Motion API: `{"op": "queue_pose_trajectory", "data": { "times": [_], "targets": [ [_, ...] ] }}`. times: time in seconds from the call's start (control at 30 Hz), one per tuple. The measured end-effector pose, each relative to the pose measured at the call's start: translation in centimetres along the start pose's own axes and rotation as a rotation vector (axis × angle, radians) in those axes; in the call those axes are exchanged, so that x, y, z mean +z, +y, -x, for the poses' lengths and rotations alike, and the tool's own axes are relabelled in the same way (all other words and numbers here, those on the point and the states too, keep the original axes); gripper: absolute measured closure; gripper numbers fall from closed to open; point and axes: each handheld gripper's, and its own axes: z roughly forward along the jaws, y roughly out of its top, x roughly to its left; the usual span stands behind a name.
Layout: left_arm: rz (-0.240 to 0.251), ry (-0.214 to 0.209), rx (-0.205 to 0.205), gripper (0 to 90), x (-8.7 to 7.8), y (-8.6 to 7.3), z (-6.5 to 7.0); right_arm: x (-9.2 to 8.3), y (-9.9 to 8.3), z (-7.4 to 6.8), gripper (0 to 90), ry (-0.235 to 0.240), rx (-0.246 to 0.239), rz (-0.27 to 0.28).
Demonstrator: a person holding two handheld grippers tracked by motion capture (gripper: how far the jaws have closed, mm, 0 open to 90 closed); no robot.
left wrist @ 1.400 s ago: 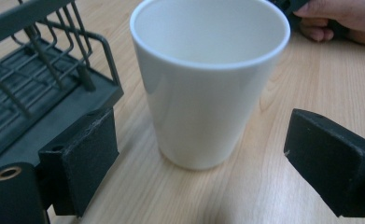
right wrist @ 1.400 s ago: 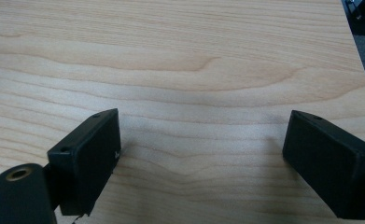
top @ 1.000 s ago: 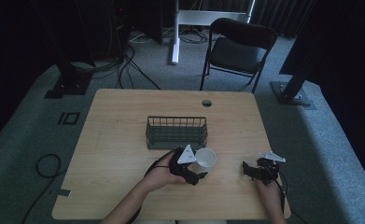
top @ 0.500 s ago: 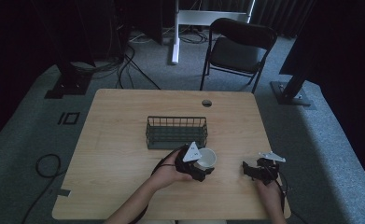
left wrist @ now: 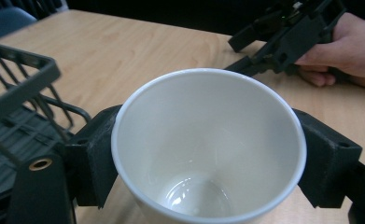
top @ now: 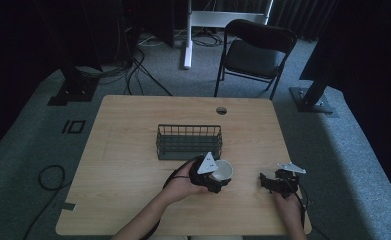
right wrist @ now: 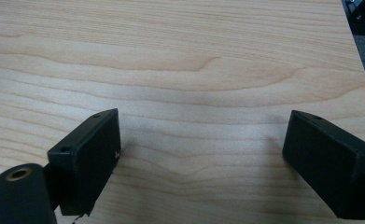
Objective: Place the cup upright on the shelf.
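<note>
Over the last second the left gripper (top: 218, 176), clamped on the white cup (top: 224, 170), has carried it a short way toward three o'clock and slightly toward six, so the cup now sits a little farther from the wire basket (top: 189, 141) and a little nearer the right gripper (top: 269, 182). The forearm behind it has shifted along with it.

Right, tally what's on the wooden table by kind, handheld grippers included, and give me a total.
White ceramic cup: 1
Dark green wire basket: 1
Black handheld grippers: 2, the left gripper shut on the cup, the right gripper open with nothing between its fingers
Total: 4
</note>
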Motion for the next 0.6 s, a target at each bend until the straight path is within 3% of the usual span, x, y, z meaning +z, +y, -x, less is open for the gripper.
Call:
{"op": "queue_pose_trajectory", "data": {
  "times": [0.1, 0.2, 0.3, 0.6],
  "targets": [
    [-0.016, -0.001, 0.016, 20.2, -0.2, 0.3, 0.2, 0.0, 0.0, 0.0, 10.8, 0.0, 0.0, 0.0],
    [0.008, -0.007, -0.008, 20.3, -0.5, 0.7, 0.1, 0.0, 0.0, 0.0, 10.8, 0.0, 0.0, 0.0],
    [0.016, 0.008, 0.005, 20.3, -1.2, 1.4, -0.2, 0.0, 0.0, 0.0, 10.8, 0.0, 0.0, 0.0],
    [0.046, 0.013, -0.005, 20.3, -2.5, 2.8, -0.9, 0.0, 0.0, 0.0, 10.8, 0.0, -0.001, 0.001]
  ]
}}
